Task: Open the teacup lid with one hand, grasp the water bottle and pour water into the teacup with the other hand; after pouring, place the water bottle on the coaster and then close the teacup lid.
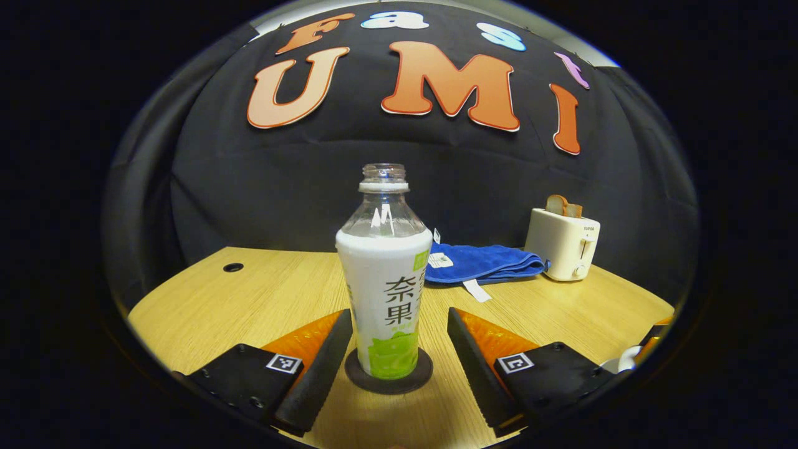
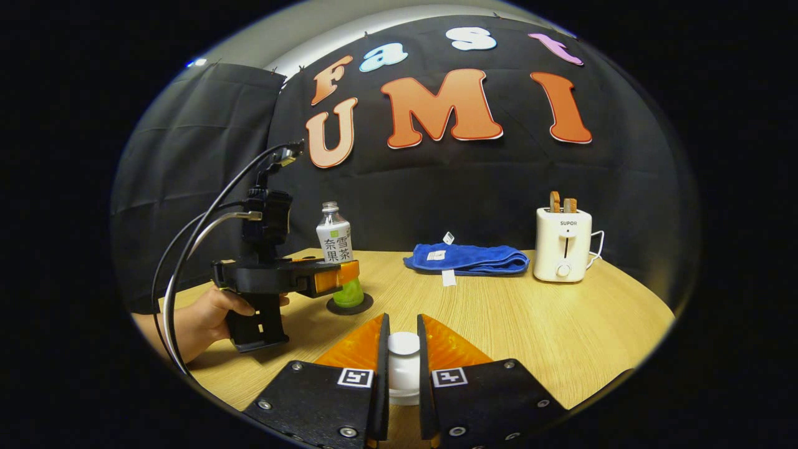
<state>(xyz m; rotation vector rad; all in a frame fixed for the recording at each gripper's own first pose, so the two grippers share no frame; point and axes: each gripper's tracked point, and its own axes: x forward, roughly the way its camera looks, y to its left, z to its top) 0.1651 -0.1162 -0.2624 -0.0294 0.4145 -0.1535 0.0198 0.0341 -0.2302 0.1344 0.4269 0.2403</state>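
Note:
The water bottle (image 1: 384, 274), clear and capless with a white and green label, stands upright on a dark round coaster (image 1: 388, 379). My left gripper (image 1: 399, 315) is open, one finger on each side of the bottle's lower part with gaps between. In the right gripper view, a hand holds that left gripper (image 2: 349, 274) around the bottle (image 2: 336, 246) on its coaster (image 2: 350, 305). My right gripper (image 2: 402, 319) is shut on the white teacup lid (image 2: 404, 365), both fingers pressing its sides. The cup beneath is hidden.
A folded blue towel (image 1: 483, 262) lies at the back of the wooden table (image 1: 249, 299). A cream toaster (image 1: 563, 244) with bread slices stands to its right. Black cables (image 2: 187, 249) arc from the left gripper. A small hole (image 1: 233, 267) marks the table's far left.

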